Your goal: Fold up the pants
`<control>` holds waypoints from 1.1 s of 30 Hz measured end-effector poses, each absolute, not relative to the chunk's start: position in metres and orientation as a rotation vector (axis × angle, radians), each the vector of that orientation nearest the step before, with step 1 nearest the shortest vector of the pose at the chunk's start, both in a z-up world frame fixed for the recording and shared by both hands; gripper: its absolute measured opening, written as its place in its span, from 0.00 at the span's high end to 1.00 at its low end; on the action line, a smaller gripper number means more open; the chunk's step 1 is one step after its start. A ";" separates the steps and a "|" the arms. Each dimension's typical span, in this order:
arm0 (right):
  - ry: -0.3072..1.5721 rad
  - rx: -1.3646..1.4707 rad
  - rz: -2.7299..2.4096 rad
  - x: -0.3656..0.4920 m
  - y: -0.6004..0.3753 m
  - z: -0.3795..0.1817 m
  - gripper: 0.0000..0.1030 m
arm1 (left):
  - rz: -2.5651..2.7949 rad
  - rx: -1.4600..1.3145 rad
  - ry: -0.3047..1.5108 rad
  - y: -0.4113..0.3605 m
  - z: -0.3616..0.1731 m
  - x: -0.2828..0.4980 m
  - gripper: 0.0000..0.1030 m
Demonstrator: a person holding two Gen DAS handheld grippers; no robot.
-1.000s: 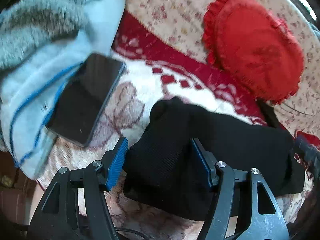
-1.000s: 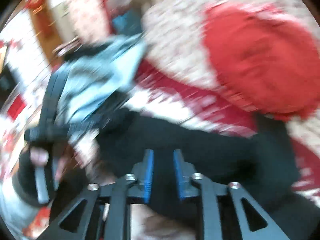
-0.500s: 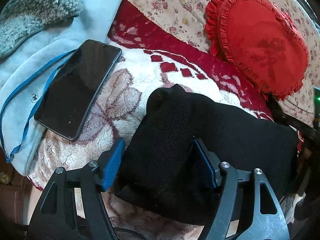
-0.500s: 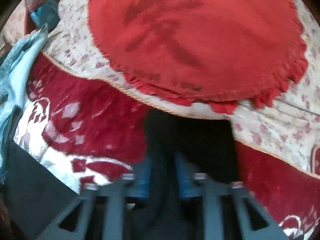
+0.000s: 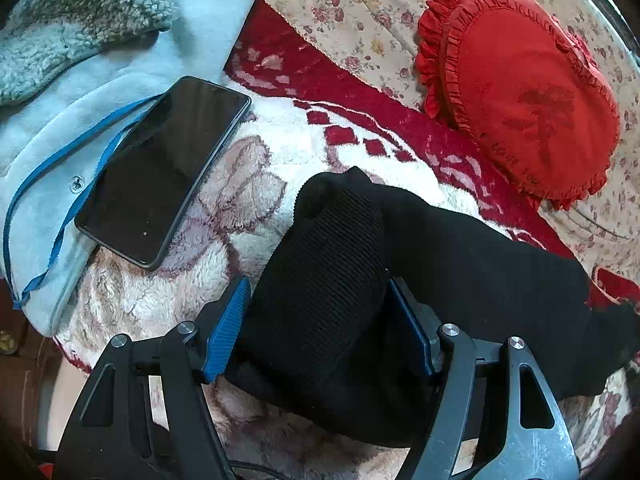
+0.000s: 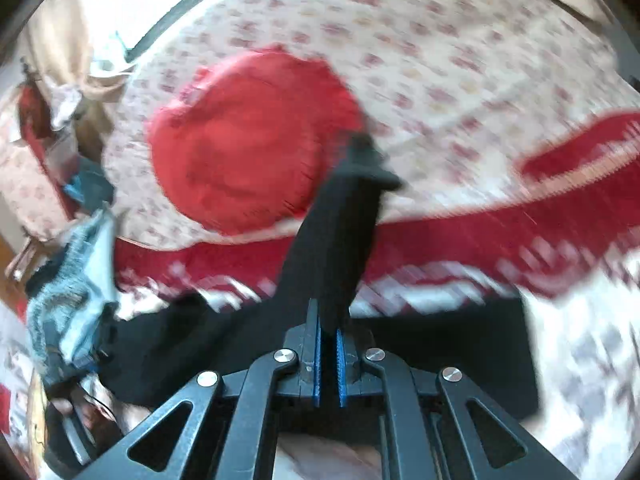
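The black pants lie bunched on a bed covered by a plush red-and-white blanket. One ribbed end of the garment sits between the fingers of the left gripper. These fingers stand wide apart, one blue pad on each side of the fabric; whether the pads press on the cloth cannot be told from the left wrist view.

The right gripper has its fingers drawn close together, pinching a strip of the pants. The strip rises from between the pads and stands up in front of the camera. The remainder of the garment spreads dark to both sides below it. The right wrist view is blurred.

A black phone rests screen-up, partly on a light blue fleece garment and partly on the blanket, to the left of the pants. A red frilled cushion lies on a floral sheet beyond the pants, well apart from the left gripper.
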State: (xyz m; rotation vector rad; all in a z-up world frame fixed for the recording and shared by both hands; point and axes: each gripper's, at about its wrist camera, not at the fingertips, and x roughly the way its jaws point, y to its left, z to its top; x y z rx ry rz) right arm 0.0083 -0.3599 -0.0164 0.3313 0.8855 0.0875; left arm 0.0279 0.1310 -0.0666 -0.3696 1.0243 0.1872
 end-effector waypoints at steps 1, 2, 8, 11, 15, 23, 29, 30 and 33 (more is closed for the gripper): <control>0.915 0.361 0.074 0.003 -0.370 -0.027 0.95 | 0.188 -0.368 1.024 0.131 -0.066 0.028 0.32; 0.937 0.400 0.075 -0.001 -0.379 -0.038 0.95 | 0.188 -0.367 1.024 0.131 -0.066 0.028 0.32; 0.881 0.664 0.109 -0.014 -0.407 -0.067 0.92 | 0.201 -0.355 1.022 0.128 -0.058 0.024 0.32; 0.881 0.748 0.098 -0.006 -0.416 -0.074 0.84 | 0.205 -0.358 1.033 0.127 -0.059 0.025 0.32; 0.833 0.620 0.059 -0.007 -0.411 -0.053 0.94 | 0.203 -0.359 1.032 0.125 -0.058 0.024 0.32; 0.937 0.502 -0.048 -0.012 -0.429 -0.061 0.96 | 0.174 -0.361 1.044 0.119 -0.066 0.023 0.32; 0.916 0.311 -0.161 -0.029 -0.424 -0.027 0.83 | 0.178 -0.392 1.035 0.142 -0.060 0.016 0.32; 0.892 0.292 -0.159 -0.032 -0.422 -0.015 0.83 | 0.185 -0.395 1.029 0.145 -0.058 0.015 0.32; 0.826 0.284 -0.112 -0.033 -0.408 0.010 0.80 | 0.181 -0.406 1.007 0.149 -0.050 0.015 0.32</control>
